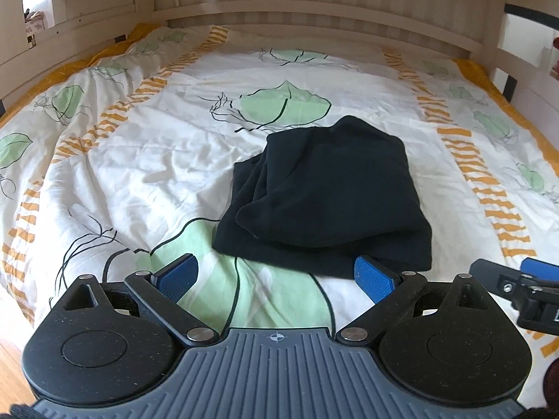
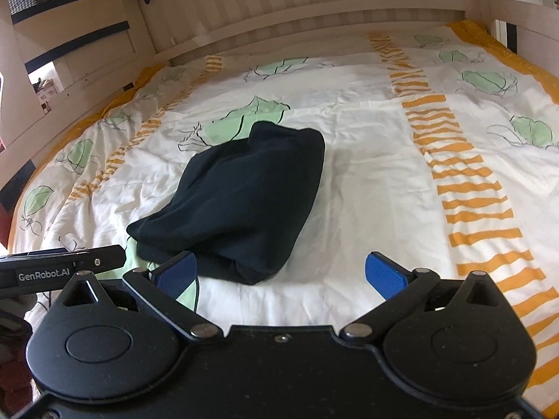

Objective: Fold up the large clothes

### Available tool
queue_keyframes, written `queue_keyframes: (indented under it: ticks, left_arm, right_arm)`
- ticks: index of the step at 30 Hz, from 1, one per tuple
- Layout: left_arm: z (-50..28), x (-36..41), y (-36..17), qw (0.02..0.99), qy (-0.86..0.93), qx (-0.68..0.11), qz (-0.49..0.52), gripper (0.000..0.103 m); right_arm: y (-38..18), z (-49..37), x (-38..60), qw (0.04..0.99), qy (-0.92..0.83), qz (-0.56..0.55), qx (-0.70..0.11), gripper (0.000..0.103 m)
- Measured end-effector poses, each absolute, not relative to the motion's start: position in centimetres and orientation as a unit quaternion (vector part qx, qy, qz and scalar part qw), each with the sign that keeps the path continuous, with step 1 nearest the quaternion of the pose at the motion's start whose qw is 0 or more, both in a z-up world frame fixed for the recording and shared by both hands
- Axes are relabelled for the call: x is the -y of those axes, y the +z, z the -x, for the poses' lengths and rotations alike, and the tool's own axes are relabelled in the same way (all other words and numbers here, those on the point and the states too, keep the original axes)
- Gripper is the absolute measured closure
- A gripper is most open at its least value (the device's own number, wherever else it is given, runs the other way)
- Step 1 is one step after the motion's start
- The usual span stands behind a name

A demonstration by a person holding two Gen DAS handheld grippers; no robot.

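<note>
A black garment (image 1: pixel 328 195) lies folded into a compact stack on the bed, its layered edges showing on its left side. In the right wrist view the same black garment (image 2: pixel 241 199) sits left of centre. My left gripper (image 1: pixel 276 276) is open just short of the stack's near edge, with nothing between its blue pads (image 1: pixel 176 276). My right gripper (image 2: pixel 279 272) is also open and holds nothing; its left pad (image 2: pixel 176 272) hovers by the garment's near corner. The right gripper (image 1: pixel 517 279) shows at the right edge of the left wrist view.
A white duvet (image 1: pixel 146 160) with green leaves and orange stripes covers the whole bed. A pale wooden headboard (image 1: pixel 314 3) rises at the far end and side rails (image 2: pixel 70 56) run along the left. Wooden floor (image 1: pixel 10 373) shows at bottom left.
</note>
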State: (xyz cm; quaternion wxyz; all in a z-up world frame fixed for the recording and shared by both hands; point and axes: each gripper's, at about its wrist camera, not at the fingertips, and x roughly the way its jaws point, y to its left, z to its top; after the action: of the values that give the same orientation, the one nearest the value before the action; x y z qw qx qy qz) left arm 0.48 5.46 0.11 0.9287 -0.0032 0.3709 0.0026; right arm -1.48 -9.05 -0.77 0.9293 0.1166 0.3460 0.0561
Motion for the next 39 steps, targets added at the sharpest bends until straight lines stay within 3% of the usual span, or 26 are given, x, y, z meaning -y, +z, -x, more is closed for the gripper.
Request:
queue_keyframes:
  ticks: [39]
  left_arm:
    - [-1.14, -5.04, 0.22, 0.924, -0.002, -0.382, -0.01, 0.006]
  right_arm:
    - [-0.65, 0.9, 9.87, 0.928, 0.04, -0.118, -0.352, 0.001]
